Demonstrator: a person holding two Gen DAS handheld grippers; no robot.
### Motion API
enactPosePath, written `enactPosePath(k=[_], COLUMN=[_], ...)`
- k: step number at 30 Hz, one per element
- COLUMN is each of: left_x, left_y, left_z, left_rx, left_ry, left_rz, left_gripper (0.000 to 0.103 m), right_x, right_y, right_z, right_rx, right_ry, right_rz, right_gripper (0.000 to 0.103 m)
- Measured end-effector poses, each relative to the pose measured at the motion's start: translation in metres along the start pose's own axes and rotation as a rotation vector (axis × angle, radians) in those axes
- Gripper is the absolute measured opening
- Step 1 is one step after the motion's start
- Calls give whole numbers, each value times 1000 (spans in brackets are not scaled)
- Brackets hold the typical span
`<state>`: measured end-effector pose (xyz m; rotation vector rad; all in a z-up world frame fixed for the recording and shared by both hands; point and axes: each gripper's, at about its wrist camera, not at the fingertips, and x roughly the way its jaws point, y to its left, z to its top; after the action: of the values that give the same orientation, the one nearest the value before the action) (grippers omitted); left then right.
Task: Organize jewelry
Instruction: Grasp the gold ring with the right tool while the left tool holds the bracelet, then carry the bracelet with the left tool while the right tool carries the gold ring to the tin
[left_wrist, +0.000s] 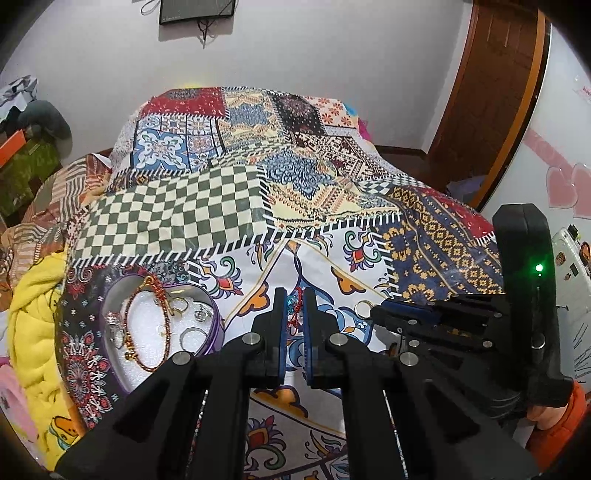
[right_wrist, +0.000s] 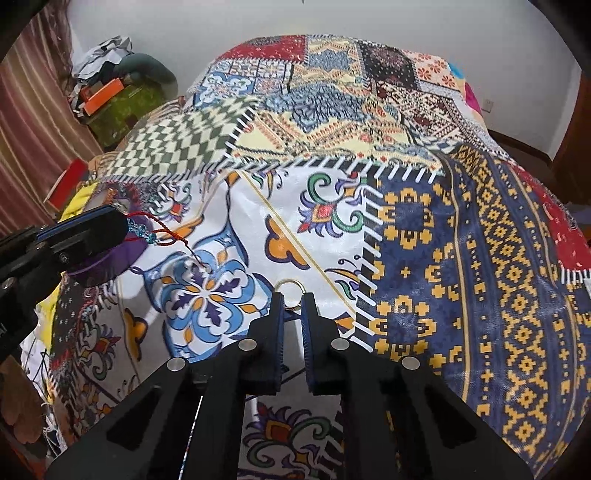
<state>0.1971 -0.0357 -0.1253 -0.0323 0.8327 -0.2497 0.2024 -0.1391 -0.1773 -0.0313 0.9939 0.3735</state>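
While working over the patchwork cloth, pinches one jewelry piece and brackets another.

Clamps left gripper tight on red cord charm, with the teal knot hanging at the tips and the loose cord end trailing down onto the cloth. Hovers just right of purple heart-shaped tin, which sits uncovered on the cloth with a white foam lining. Contains red-and-gold beaded bracelet, several silver rings and other small pieces too fine to identify. Sets right gripper low at the cloth, jaws narrowly apart, tips on either side of gold ring; cannot tell whether clamped on the ring or merely around it. Locates the ring on the white floral panel, apart from the tin, right of the left gripper.
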Motion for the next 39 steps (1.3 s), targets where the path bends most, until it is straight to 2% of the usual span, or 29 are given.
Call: enactPosePath(k=[6,9,15,17,20,27,30,39], left_x=[-13,-14,-14,-12,-7,7,9,-6], left_y=[0,1,3,5,9,15,16,13], left_z=[0,-1,-1,-1,0,-3,-4,1], left_rx=[2,-1,5,3,-6,-21,-26,-22], left_ry=[-25,-26,-27,-24,-19,4,8,-19], left_rz=[8,8,13,12,10,4,2,14], left_gripper=[6,6,6,6,6,6,6,6], right_x=[-11,-3,14,15,17,22,23,14], right_y=[4,5,6,4,3,1,-1,-3], right_z=[1,2,2,3,4,2,3,5], right_rx=[-9,-6,-5,-3,-7,-20,-16,5], right_ry=[3,53,90,88,84,38,25,5], right_rz=[0,-31,-47,-47,-45,-33,-63,-44], right_gripper=[9,20,23,34,41,40,24,23])
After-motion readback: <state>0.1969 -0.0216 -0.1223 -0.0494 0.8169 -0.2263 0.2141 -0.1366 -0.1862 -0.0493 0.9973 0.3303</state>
